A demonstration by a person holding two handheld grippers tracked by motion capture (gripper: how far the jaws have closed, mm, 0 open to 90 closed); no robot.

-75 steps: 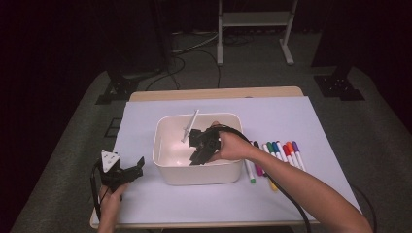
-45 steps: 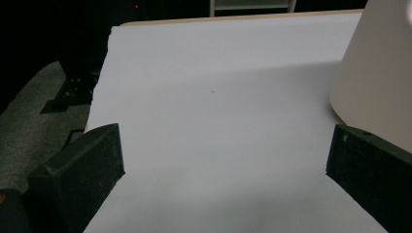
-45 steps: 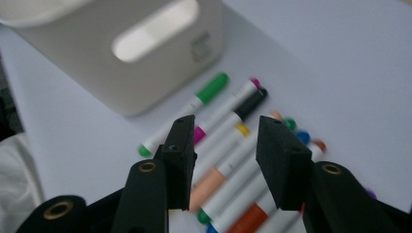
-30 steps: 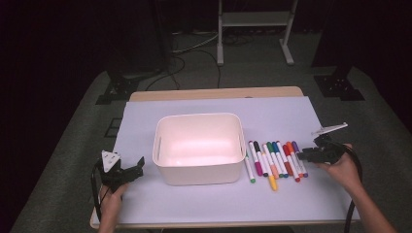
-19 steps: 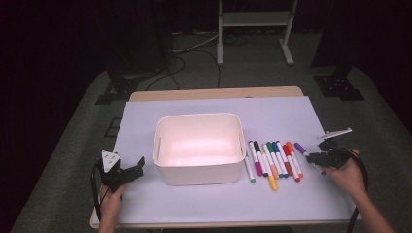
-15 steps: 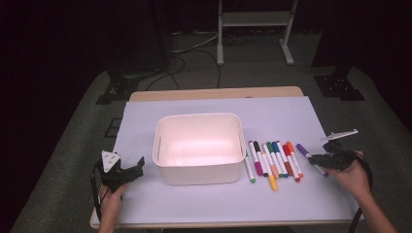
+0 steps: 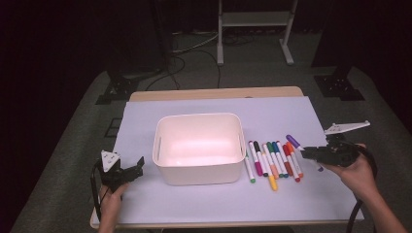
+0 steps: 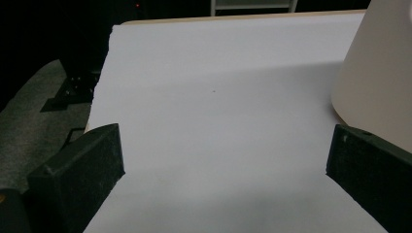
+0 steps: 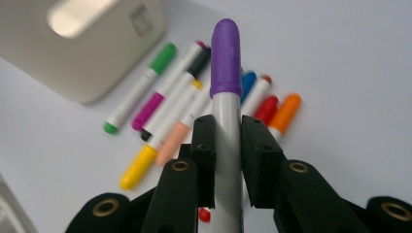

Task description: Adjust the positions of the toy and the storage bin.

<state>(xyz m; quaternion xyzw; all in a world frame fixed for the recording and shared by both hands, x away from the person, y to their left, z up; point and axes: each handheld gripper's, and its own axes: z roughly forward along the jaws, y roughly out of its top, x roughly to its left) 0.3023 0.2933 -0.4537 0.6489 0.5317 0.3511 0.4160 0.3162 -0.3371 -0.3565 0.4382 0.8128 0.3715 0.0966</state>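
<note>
Right gripper [image 7: 311, 154] is clamped on the purple marker [image 9: 226, 73]; both jaws press the white barrel, cap sticking out past the tips. The jaws have just been closing, with the marker between them. In the high view the marker [image 7: 293, 141] sits near the table's right edge, slightly off the sheet [image 7: 204, 199], cap end pointing toward the far side and the bin. Right hand [image 7: 357, 170] wraps the gripper body from the near-right side.

Left gripper [image 7: 133, 171] is released: jaws spread wide, nothing between them, only bare sheet [image 8: 218, 121]. It rests near the front-left corner, just beside the bin's left wall. Left hand [image 7: 112, 196] holds it from the near edge.

Bin [image 7: 198, 148]: white, rounded, upright at mid-table, inside looks empty. Its corner shows at the right of the left gripper view [image 8: 379, 73] and at the top left of the right gripper view [image 9: 82, 43].

Markers [image 7: 272, 160] lie in a row on the sheet just right of the bin, roughly parallel and side by side, between bin and right gripper. From the bin outward: green, magenta with black, yellow, peach, blue, red, orange. Same row in the right gripper view [image 9: 160, 107], beyond the held marker; exact touching between neighbours can't be told.

Sheet covers most of the table [image 7: 214, 93]; wood edge shows along the far side.
</note>
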